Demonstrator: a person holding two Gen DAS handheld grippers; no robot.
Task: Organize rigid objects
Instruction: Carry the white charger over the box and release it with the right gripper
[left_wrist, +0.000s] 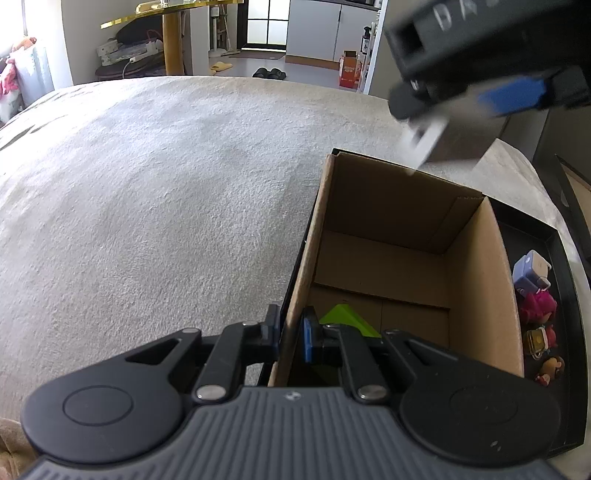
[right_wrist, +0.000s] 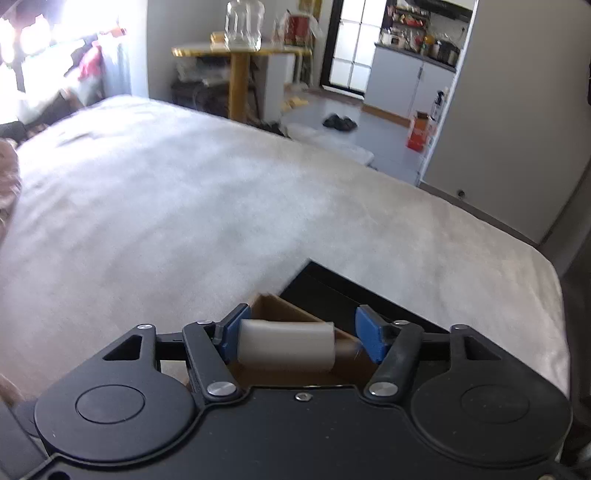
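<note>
A white block (right_wrist: 286, 345) is lying between the jaws of the right gripper (right_wrist: 301, 336), directly above the open carton (left_wrist: 406, 258). It is touching the left pad, while a clear gap is showing at the right pad, so the block is being released rather than clamped; its right end is blurred. Seen from the left wrist, the same block (left_wrist: 424, 142) is hanging just above the carton's far wall, not over its middle.

The left gripper (left_wrist: 291, 338) is clenched on the carton's near-left wall, one finger outside and one inside, so the carton is being steadied. Just ahead of that gripper, a green wedge (left_wrist: 349, 319) is lying on the carton floor. To the right of the carton, small toy figures (left_wrist: 539, 306) are lined up in a black tray (left_wrist: 569, 295), which is resting on the bed (left_wrist: 166, 203).

The chief risk is judged to be the drop point: released so near the far wall, the block could be clipped by the rim and tipped out onto the bed or into the tray. The block could also be dragged sideways if it is clinging to the left pad. If the left hold is loosened on the soft bed, the carton could be shifted or tilted.
</note>
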